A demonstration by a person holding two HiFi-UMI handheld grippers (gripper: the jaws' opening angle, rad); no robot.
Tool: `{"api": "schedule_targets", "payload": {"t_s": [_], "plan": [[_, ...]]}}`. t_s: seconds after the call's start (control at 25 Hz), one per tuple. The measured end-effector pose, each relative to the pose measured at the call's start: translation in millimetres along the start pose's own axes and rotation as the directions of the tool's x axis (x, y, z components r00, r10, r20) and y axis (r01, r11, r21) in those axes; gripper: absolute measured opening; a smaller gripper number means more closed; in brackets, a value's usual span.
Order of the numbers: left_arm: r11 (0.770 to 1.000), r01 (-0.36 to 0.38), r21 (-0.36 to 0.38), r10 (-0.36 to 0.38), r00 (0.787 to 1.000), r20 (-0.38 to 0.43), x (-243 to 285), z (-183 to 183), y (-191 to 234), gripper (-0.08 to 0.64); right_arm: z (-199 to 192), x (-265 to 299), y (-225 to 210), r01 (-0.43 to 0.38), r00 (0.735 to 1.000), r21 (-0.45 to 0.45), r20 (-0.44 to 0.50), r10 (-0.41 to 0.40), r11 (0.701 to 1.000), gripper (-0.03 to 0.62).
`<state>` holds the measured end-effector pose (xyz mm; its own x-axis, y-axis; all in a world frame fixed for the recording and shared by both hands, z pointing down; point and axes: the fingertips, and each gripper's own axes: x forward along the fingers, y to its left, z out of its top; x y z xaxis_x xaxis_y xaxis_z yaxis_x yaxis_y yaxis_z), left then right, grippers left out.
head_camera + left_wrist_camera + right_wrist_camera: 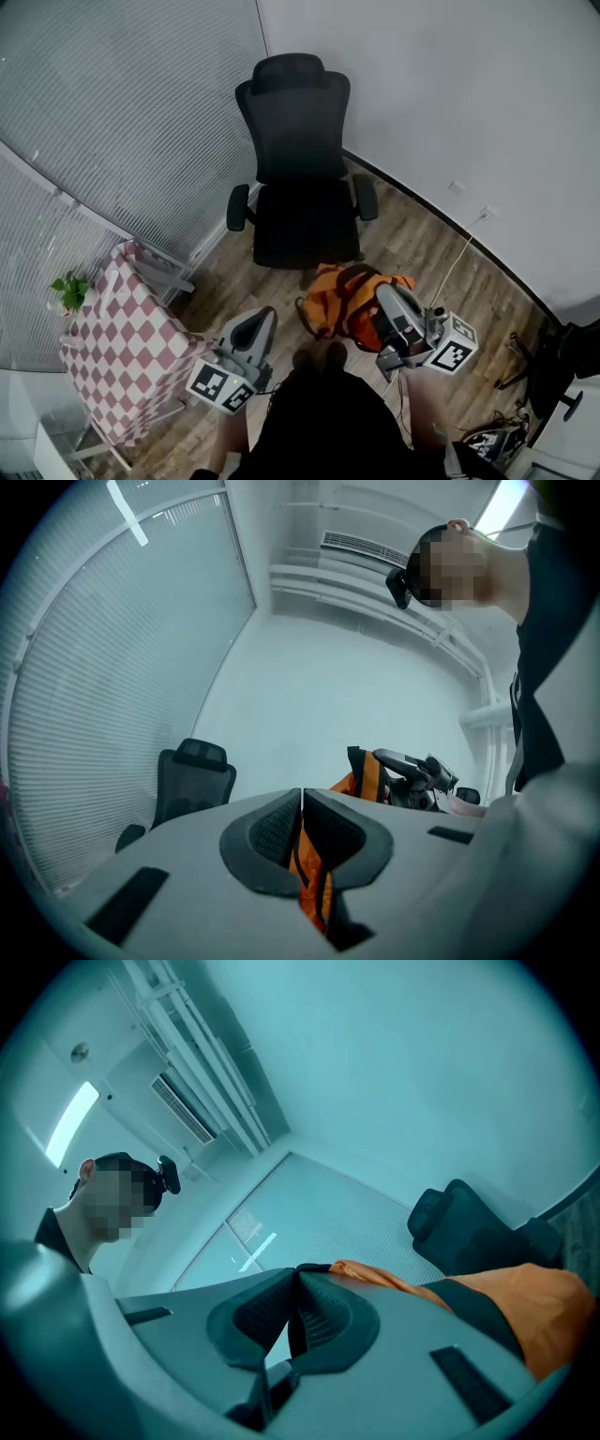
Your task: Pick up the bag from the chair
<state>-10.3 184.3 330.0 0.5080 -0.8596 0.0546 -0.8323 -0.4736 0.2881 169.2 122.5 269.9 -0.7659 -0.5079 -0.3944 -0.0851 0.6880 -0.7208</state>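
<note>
Left tool [302, 797] clamped on orange bag [373, 772] strap | right tool [296, 1272] likewise | head view only: bag hangs before chair [302, 220]

You see a wood floor [422, 234]. A black chair [305, 225] stands on it, far off. A checked table [122, 347] stands near, on the left.

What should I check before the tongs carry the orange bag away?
1. Left tongs pinch the bag's orange strap: ok.
2. Right tongs shut on the bag's edge: ok.
3. Bag is off the chair and hangs between both tongs: ok.
4. Bag is off the floor: cannot tell.
5. Bag is closed so nothing can fall out: cannot tell.
6. White cable on the floor is apart from the bag: ok.
</note>
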Motion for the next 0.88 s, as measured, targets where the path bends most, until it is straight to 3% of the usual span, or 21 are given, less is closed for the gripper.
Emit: {"api": "schedule_targets", "payload": {"t_s": [0.2,0.52,0.88], "plan": [[0.999,0.036,0.026,-0.036,0.999,0.025,-14.7,16.8,6.9,0.034,-5.4,4.1,18.3,0.018,1.0,-0.033,0.017,-0.017,0.999,0.028],[0.996,0.082,0.025,-0.083,0.996,0.034,-32.4,14.0,36.7,0.034,-25.0,9.0,26.3,0.086,0.994,-0.06,0.071,-0.082,0.994,0.028],[0.993,0.113,0.017,-0.113,0.993,0.027,-37.2,12.6,47.3,0.034,-53.8,8.0,31.4,0.127,0.991,-0.089,0.043,-0.124,0.988,0.028]]}}
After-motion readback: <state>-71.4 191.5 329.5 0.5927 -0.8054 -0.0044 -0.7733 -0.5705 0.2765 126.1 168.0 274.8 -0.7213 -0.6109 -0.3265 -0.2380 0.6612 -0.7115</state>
